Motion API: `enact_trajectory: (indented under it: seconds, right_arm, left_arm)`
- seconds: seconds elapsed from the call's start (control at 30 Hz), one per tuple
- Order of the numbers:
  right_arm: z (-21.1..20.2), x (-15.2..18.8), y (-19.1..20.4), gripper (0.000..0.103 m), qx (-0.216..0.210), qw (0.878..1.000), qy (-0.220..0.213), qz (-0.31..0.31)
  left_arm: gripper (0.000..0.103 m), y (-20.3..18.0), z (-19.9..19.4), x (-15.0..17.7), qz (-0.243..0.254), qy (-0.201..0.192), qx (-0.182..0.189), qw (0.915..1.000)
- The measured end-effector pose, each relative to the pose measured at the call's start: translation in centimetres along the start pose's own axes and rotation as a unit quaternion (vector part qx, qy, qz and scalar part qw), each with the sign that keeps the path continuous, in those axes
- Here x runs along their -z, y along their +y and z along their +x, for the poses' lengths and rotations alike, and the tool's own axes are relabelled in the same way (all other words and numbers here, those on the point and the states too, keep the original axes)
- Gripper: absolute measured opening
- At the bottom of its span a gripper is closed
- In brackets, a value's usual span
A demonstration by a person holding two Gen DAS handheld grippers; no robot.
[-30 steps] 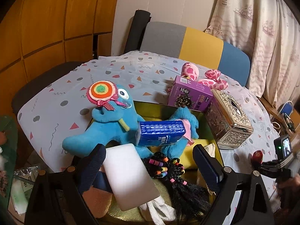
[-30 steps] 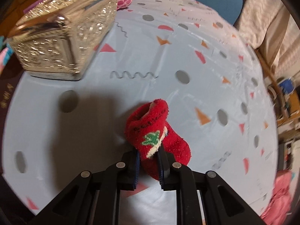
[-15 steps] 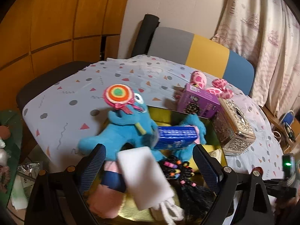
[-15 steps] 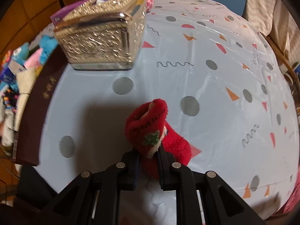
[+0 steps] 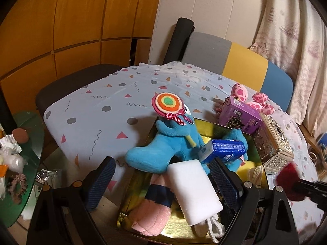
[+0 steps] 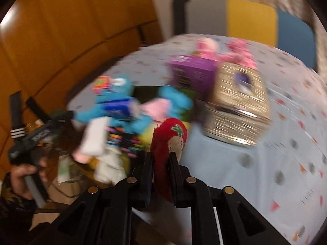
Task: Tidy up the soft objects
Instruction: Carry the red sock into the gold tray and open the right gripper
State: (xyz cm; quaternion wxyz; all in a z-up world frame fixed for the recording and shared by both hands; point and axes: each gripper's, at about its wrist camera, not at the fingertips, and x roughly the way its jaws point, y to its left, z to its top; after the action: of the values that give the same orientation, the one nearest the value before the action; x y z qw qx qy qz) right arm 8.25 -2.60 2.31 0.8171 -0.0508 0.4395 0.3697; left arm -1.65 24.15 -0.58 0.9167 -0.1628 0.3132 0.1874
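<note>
A table (image 5: 106, 110) under a pale cloth with triangles and dots stands before wooden wall panels and a grey, yellow and blue chair back. A second ago the red sock (image 6: 167, 143) lay on the cloth beside the silver box (image 6: 237, 106); now it is lifted off, carried toward the gold tray (image 5: 204, 128) of soft toys, the right view blurred. The right tongs (image 6: 160, 163) are clamped tight on the sock. The left tongs (image 5: 161, 175) gape wide and empty above the tray, over the white sponge (image 5: 192, 187) and blue plush (image 5: 163, 149), having drifted sideways.
</note>
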Motion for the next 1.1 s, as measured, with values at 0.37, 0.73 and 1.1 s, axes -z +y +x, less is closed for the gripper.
enact_trajectory:
  seconds: [0.37, 0.73, 1.1]
  right_arm:
    - [7.6, 0.1, 6.3, 0.014, -0.041, 0.996, 0.064, -0.052]
    - [8.1, 2.3, 6.0, 0.023, -0.046, 0.989, 0.105, -0.094]
    - [9.8, 2.9, 4.5, 0.022, 0.012, 0.993, 0.097, -0.07]
  left_arm:
    - [0.094, 0.6, 0.1, 0.1, -0.005, 0.004, -0.002, 1.0]
    - [0.094, 0.1, 0.7, 0.5, 0.004, 0.01, 0.001, 0.9999]
    - [0.1, -2.1, 0.0, 0.8, 0.037, 0.0, -0.001, 0.9993]
